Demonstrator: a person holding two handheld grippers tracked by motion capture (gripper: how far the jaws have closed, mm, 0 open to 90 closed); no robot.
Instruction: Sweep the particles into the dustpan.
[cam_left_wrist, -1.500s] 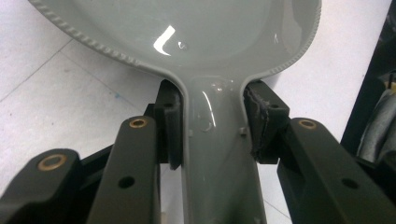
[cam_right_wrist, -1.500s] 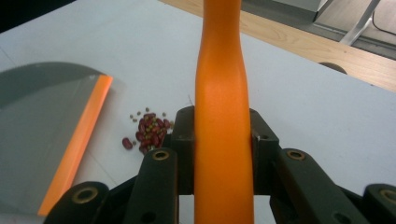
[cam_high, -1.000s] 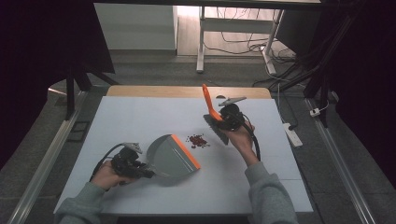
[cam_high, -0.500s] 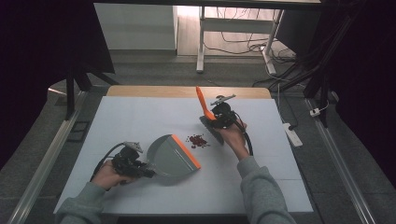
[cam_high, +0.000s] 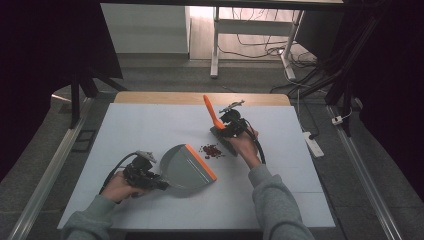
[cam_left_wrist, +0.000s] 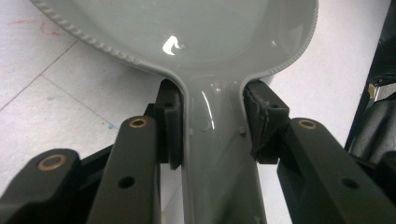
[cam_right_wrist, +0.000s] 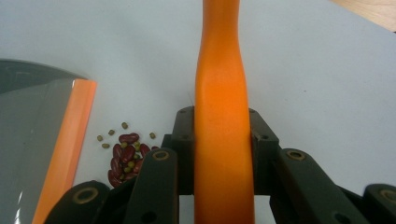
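Left gripper clamped on grey dustpan handle, pan flat on white table. Beans just off its orange lip. Right gripper clamped on orange brush, beside beans. Grey floor beyond.

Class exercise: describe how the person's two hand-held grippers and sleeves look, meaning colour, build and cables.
Both the left gripper and the right gripper are black, with brass-coloured pivot pins, black cables trailing back and a grey plate on top. The sleeves are grey.

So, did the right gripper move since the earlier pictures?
Yes. The right gripper, shut on the brush, moved left, nearer the beans; the dustpan kept its place.
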